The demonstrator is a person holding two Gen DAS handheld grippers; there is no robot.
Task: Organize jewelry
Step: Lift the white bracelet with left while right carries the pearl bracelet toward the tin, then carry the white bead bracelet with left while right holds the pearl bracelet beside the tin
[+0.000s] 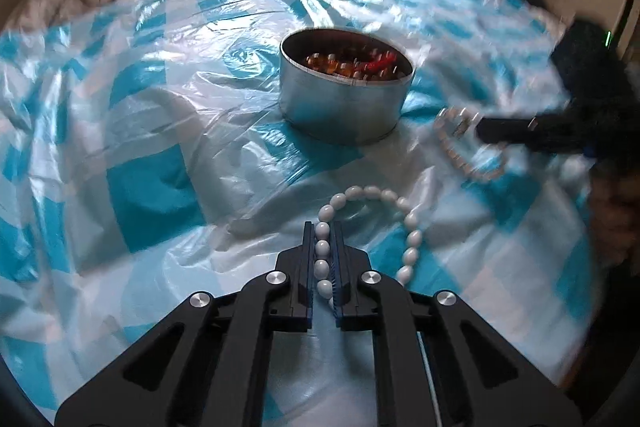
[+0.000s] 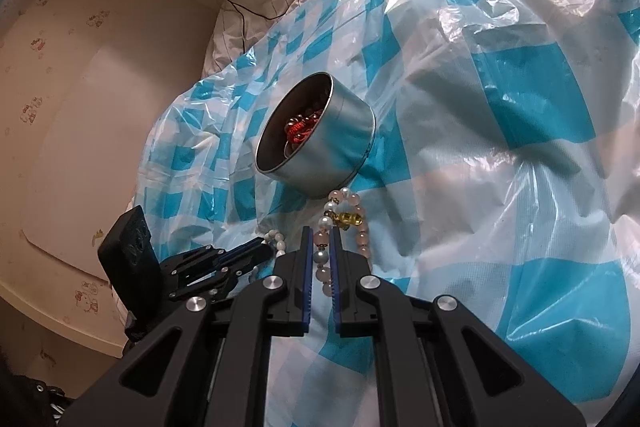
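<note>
Left wrist view: close, steeply down over sheet [image 1: 152,187]. Right wrist view: shallower, rolled. Both share tin [image 1: 344,99] [image 2: 320,143].

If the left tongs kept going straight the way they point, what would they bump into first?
Probably the blue-and-white plastic sheet just past the far side of the white bead bracelet the left tongs are shut on. The metal tin lies farther along that line, but depth is hard to judge.
</note>
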